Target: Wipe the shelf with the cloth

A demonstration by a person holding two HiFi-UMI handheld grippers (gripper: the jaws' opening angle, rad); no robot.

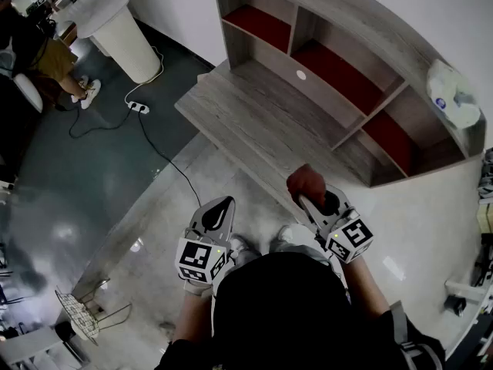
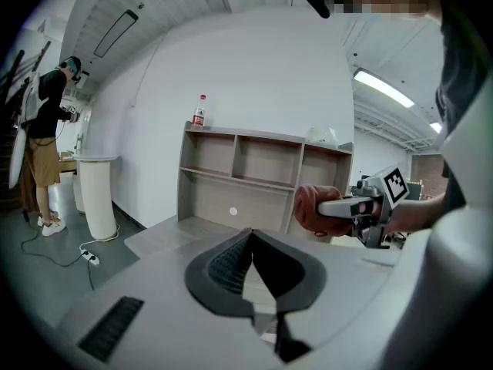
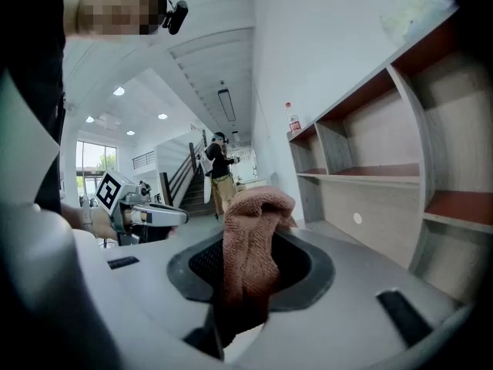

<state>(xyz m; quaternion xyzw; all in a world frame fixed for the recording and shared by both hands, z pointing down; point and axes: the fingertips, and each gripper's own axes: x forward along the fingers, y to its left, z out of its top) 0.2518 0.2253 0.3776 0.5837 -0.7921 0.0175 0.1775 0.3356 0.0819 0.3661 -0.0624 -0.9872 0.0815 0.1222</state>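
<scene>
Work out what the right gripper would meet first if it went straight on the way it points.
Likely nothing close. The right gripper, holding the cloth, points roughly along the shelf, above its low ledge, not into a compartment. The way looks free as far as shown, though depth is unclear.

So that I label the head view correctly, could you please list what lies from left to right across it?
Wire rack → power strip → left tongs → right tongs gripping the cloth → white bag.

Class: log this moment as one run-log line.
right gripper: shut on cloth | left gripper: shut, empty | shelf: ahead, cloth off it
</scene>
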